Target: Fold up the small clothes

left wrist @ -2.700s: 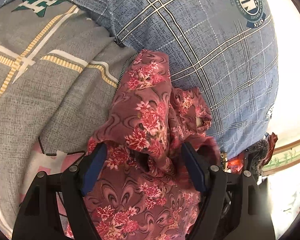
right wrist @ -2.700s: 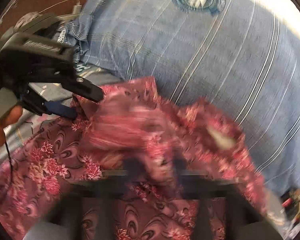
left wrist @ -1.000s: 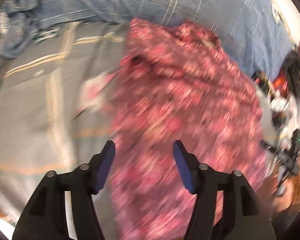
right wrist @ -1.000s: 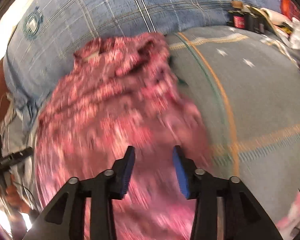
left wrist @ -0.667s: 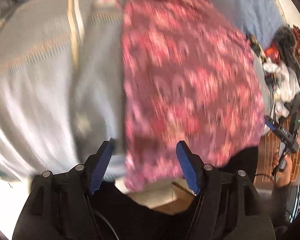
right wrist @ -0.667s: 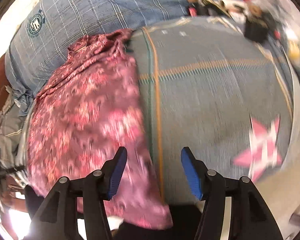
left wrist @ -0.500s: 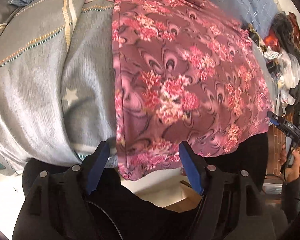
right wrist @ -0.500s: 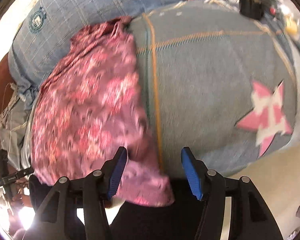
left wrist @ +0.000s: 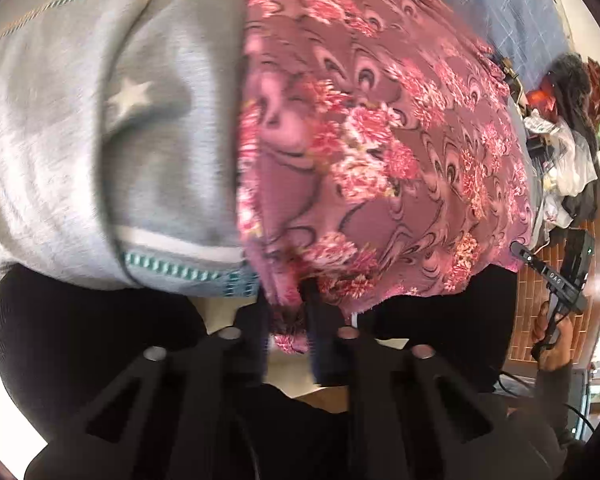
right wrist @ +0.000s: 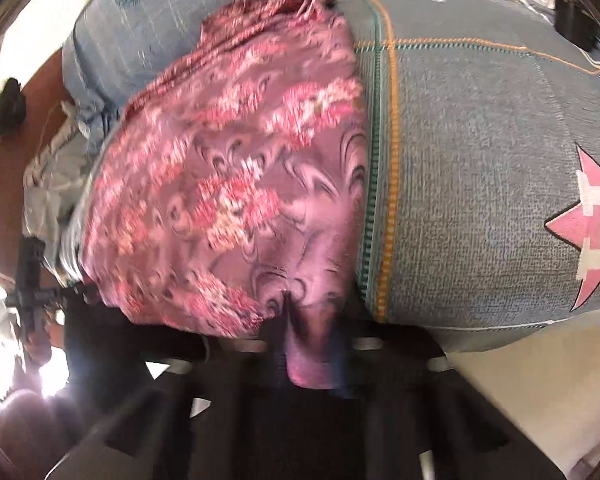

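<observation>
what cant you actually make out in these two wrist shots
- Left wrist view: the floral garment's near hem is hidden where the left gripper pinches it; its jaws are closing.
- Right wrist view: the garment's print is motion-blurred, and the right gripper, jaws closing on the corner, is smeared.
- Both views: what kind of garment it is; the far end stays bunched.
- Right wrist view: the pink star on the grey bedspread is cut off by the edge.

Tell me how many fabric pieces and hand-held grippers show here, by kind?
Pink floral garment: 1
Grey star bedcover: 1
Blue checked cloth: 1
Left hand-held gripper, closing on the garment's hem: 1
Right hand-held gripper, likewise: 1
Total: 5
</observation>
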Action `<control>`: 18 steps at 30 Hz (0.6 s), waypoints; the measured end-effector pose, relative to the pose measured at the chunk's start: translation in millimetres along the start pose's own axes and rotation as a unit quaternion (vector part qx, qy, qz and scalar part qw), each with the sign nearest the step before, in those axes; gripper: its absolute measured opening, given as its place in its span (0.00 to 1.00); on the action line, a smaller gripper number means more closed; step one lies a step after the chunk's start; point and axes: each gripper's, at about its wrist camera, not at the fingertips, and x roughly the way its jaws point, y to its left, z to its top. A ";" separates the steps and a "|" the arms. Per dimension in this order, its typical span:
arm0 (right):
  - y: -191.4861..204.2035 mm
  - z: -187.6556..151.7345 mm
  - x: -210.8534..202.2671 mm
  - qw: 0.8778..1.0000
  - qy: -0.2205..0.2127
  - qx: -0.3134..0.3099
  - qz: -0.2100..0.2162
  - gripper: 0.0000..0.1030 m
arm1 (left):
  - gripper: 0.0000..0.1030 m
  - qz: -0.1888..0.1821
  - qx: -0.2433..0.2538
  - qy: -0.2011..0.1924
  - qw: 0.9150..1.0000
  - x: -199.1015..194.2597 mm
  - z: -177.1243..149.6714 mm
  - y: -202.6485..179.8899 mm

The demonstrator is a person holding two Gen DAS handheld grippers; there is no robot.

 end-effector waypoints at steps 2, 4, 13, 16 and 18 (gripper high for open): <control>2.2 -0.1 -7.4 1.000 -0.013 0.001 0.020 0.08 | 0.07 -0.026 -0.008 -0.015 1.000 -13.6 0.0 2.0; 5.7 2.4 -18.8 0.998 -0.032 0.011 0.050 0.08 | 0.07 -0.043 -0.005 -0.039 0.998 -28.6 0.5 -2.4; 9.9 28.4 -41.0 0.979 -0.107 0.071 0.156 0.08 | 0.07 -0.129 -0.008 -0.109 0.986 -70.6 41.5 -17.6; 11.5 42.4 -45.6 0.971 -0.130 0.085 0.182 0.08 | 0.07 -0.145 -0.017 -0.120 0.982 -76.8 59.2 -13.0; 10.6 53.6 -50.4 0.966 -0.142 0.090 0.195 0.08 | 0.07 -0.155 -0.025 -0.132 0.979 -81.9 72.3 -8.7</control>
